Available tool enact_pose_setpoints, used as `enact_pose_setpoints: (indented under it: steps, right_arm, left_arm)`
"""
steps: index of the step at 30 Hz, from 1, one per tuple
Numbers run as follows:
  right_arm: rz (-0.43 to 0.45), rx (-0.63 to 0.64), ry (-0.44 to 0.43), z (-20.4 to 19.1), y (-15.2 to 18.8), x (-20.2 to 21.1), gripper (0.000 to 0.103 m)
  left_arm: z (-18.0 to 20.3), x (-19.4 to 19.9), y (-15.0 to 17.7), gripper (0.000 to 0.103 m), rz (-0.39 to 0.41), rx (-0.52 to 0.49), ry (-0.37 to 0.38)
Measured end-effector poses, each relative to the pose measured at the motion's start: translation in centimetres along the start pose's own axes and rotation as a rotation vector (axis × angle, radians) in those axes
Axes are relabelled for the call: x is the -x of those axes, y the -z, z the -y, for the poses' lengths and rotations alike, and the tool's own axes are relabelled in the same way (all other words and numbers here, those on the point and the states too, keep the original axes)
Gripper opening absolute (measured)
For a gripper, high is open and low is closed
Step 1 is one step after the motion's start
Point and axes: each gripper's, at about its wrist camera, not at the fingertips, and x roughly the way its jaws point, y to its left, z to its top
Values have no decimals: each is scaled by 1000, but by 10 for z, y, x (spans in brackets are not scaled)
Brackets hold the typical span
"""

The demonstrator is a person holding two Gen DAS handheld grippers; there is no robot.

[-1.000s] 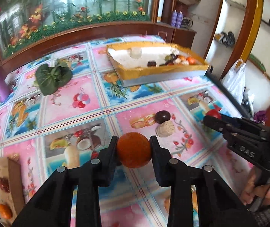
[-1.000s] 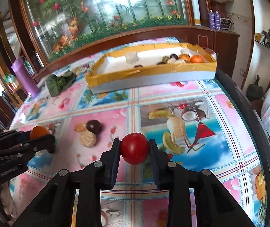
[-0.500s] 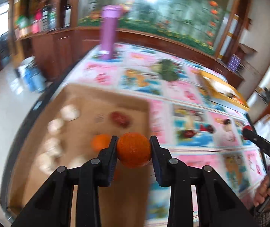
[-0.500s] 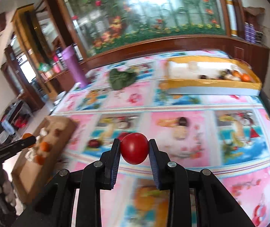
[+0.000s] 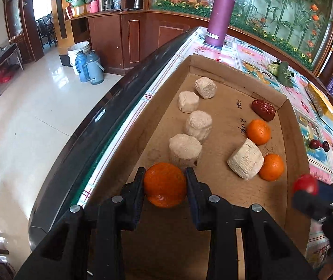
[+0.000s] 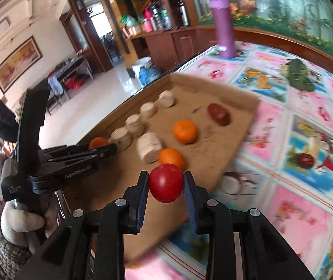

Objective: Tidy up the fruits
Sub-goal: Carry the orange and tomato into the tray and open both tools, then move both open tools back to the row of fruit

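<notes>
The left hand-held gripper [image 5: 165, 184] pinches a dimpled, matte orange [image 5: 164, 184] between its black plastic fingers, held over the near left part of a shallow brown cardboard tray [image 5: 292, 154]. Inside the tray, a row of four pale, rough-fibred cylindrical chunks [image 5: 185, 150] runs along the left side. To their right lie a fifth chunk [image 5: 246, 159] tipped on its side, two loose oranges [image 5: 258, 132] and a wrinkled dark-red date [image 5: 263, 110]. The right hand-held gripper [image 6: 165, 183] clamps a smooth, glossy red tomato [image 6: 165, 183] over the tray's near edge.

Only the left wrist view shows handwriting on the cardboard floor and the glossy dark rim of the desk [image 5: 110, 116]. Only the right wrist view shows the gloved hand [image 6: 19, 221] on the left tool and, to the right, the pink and blue fruit-printed tablecloth [image 6: 295, 210] with a dark fruit [image 6: 305, 160] lying on it. A purple cylindrical bottle [image 6: 223, 36] stands upright beyond the tray in both views.
</notes>
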Motion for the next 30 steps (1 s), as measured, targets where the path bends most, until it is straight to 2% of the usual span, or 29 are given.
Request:
enact_pose_setpoints:
  steps: [8, 10, 11, 14, 15, 19, 22, 30]
  right_arm:
    - [-49, 71, 70, -21, 4, -33, 33]
    - [-47, 85, 81, -28, 6, -34, 33]
    - [-46, 91, 85, -29, 6, -35, 37]
    - [-30, 101, 87, -33, 6, -33, 68]
    - [-15, 100, 84, -34, 5, -29, 71]
    - [34, 97, 95, -34, 3, -13, 71]
    - [71, 70, 100, -28, 6, 3, 75]
    - [142, -6, 157, 14, 19, 49, 80]
  left_arm:
    - [-9, 8, 5, 34, 28, 30, 35]
    - [-11, 14, 6, 39, 39, 43, 42]
    - [-13, 18, 6, 44, 49, 50, 46]
    - [-15, 34, 4, 52, 90, 67, 51]
    - [-16, 39, 4, 53, 103, 70, 50]
    - [-18, 63, 2, 59, 157, 96, 65]
    - [-14, 77, 0, 65, 192, 107, 77]
    - [20, 92, 0, 66, 204, 46, 107]
